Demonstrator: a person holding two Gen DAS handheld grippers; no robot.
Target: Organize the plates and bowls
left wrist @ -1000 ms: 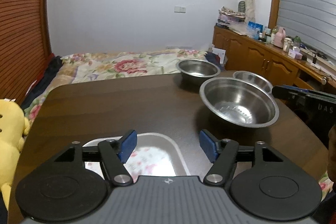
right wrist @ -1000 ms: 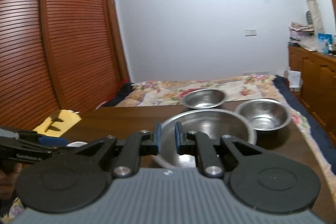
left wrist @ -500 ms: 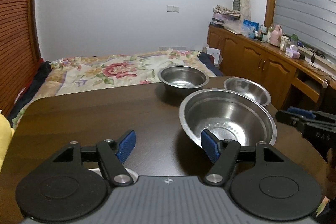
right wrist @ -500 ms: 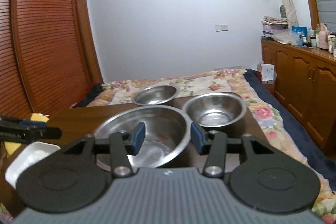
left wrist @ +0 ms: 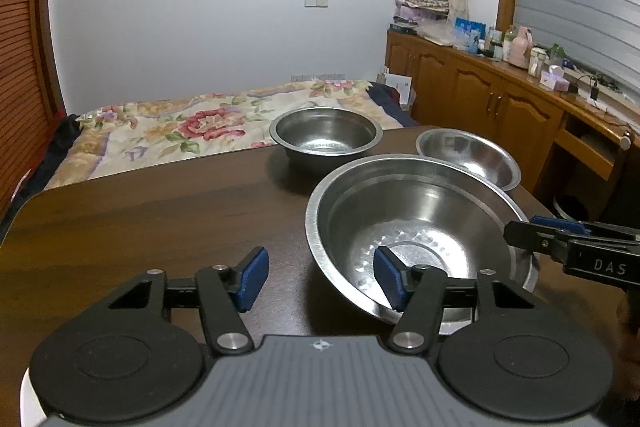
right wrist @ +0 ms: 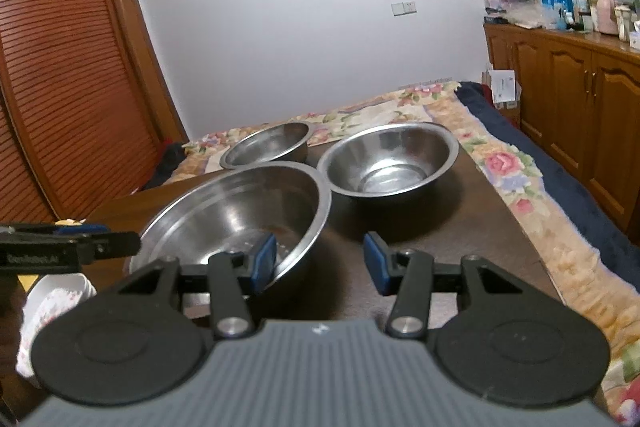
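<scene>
Three steel bowls stand on the dark wooden table. The large bowl is nearest. A deep medium bowl and a wider medium bowl stand behind it. My left gripper is open and empty at the large bowl's left rim; its right fingertip sits over the bowl. My right gripper is open and empty at the large bowl's right rim. A white floral plate lies at the near left, under the left gripper.
A bed with a floral cover lies beyond the table's far edge. Wooden cabinets with clutter on top run along the right wall. A slatted wooden wardrobe stands at the left.
My right gripper opened from nearly shut and swung right toward the gap between the bowls. My left gripper moved right from over the white plate to the large bowl's rim.
</scene>
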